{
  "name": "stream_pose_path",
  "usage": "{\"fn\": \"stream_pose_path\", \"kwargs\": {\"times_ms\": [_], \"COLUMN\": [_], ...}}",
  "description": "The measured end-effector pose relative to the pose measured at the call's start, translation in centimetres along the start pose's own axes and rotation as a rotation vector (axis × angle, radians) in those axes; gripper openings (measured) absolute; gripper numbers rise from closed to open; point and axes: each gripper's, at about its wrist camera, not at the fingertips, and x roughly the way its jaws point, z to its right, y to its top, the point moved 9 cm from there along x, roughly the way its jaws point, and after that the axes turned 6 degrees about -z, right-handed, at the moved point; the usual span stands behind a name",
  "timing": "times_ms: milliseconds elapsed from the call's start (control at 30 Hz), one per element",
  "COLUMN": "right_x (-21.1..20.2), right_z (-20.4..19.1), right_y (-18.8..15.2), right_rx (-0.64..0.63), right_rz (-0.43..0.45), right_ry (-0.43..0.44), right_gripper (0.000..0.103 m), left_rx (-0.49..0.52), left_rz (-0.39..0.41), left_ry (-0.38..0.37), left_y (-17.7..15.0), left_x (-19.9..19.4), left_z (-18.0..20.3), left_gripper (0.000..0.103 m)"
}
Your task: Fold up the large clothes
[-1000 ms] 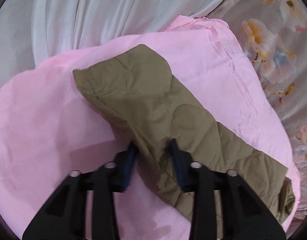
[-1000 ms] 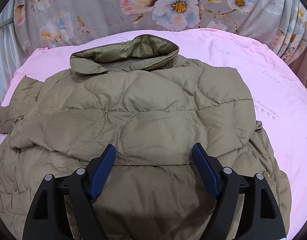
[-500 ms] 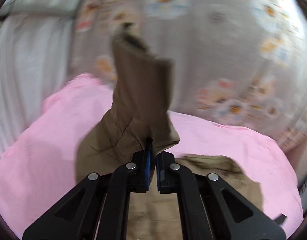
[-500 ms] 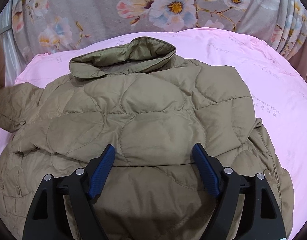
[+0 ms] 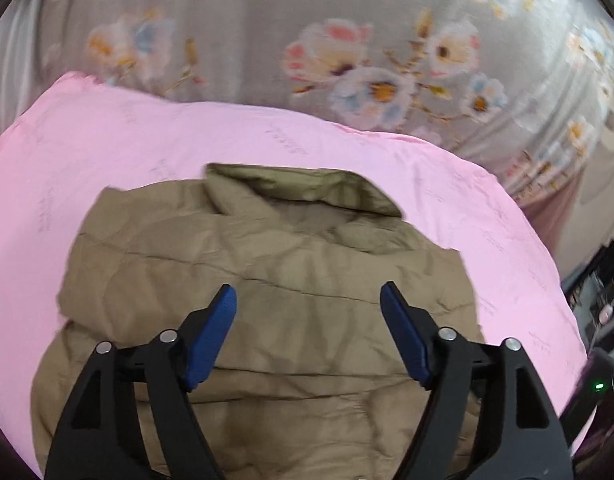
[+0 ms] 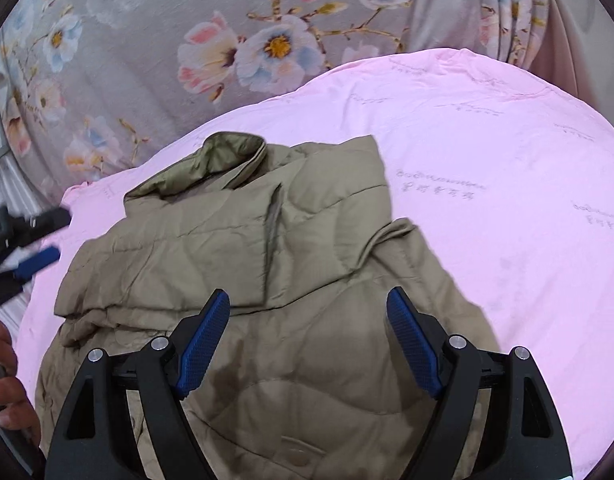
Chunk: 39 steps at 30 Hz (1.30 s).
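I see one olive-brown quilted puffer jacket [image 6: 291,280] lying on one pink bedsheet [image 6: 507,200]. My left gripper [image 5: 308,302] is opening with nothing between its jaws; my right gripper [image 6: 308,304] stands wide, gripping nothing.

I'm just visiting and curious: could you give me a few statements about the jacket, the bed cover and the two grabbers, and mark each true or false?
1. The quilted jacket is olive-brown. True.
2. The jacket lies on a green sheet. False: it lies on a pink cover.
3. The right gripper is clamped on the jacket. False: its jaws stand wide apart above the fabric, gripping nothing.
4. The jacket's collar lies at the far end, toward the flowered fabric. True.
5. The left gripper holds a sleeve in the air. False: its jaws are opening, with nothing pinched between them.
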Motion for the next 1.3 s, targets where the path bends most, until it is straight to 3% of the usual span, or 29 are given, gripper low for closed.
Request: {"fn": "stream_pose_path", "kwargs": {"times_ms": [167,267,400,567,633,700,733,767,800,867,1000,1100,1200,1300], "right_x": [0.3,1.4,3.3,6.3,6.9,6.9,6.7,6.2,5.7,3.3,0.5,3.4,6.8,7.2], "right_z": [-0.9,-2.6,-4.0,-5.3,-5.7,-6.1,-6.3,-6.4,-6.4,-6.4,-6.2,-4.6,-3.3,-3.5], "right_y": [2.0,3.0,3.3,2.6,2.2,2.4,2.9,3.5,4.2,6.3,7.6,4.8,1.7,1.1], "right_rx": [0.025,0.045,0.005,0.004,0.029,0.017,-0.003,-0.02,-0.025,-0.003,-0.084,-0.138,-0.127,-0.187], "right_rz": [-0.036,-0.089,-0.109,-0.181,-0.208,-0.212,-0.201,-0.185,-0.171,-0.113,-0.033,-0.099,-0.18,-0.15], "right_ry": [0.074,0.167,0.13,0.139,0.172,0.175,0.162,0.155,0.162,0.231,0.189,0.061,0.041,-0.013], "right_gripper": [0.079,0.079,0.079,0.078,0.063,0.033,0.012,0.005,0.003,0.002,0.002,0.002,0.002,0.003], "left_rx": [-0.18,-0.286,-0.438,-0.573,-0.591,-0.584,-0.578,-0.575,-0.568,-0.545,-0.406,-0.301,-0.237,-0.175], "left_rz": [-0.031,-0.053,-0.092,-0.135,-0.144,-0.142,-0.143,-0.143,-0.148,-0.145,-0.126,-0.145,-0.139,-0.117], "left_ry": [0.113,0.127,0.044,-0.108,-0.129,-0.109,-0.093,-0.075,-0.059,-0.06,0.052,0.174,0.252,0.317], "left_y": [0.9,0.5,-1.2,-2.5,-2.5,-2.0,-1.8,-1.6,-1.5,-1.1,-1.3,-3.0,-4.2,-4.3], "left_x": [0.6,0.8,1.3,2.4,2.7,3.1,3.2,3.3,3.3,2.7,1.8,2.9,3.9,4.2], "left_z": [-10.1,-15.5,-20.1,-21.1,-20.7,-20.3,-20.3,-20.3,-20.4,-19.8,-17.6,-16.5,-16.3,-15.9], "left_gripper": [0.072,0.072,0.072,0.07,0.068,0.058,0.053,0.032,0.014,0.01,0.008,0.007,0.007,0.007]}}
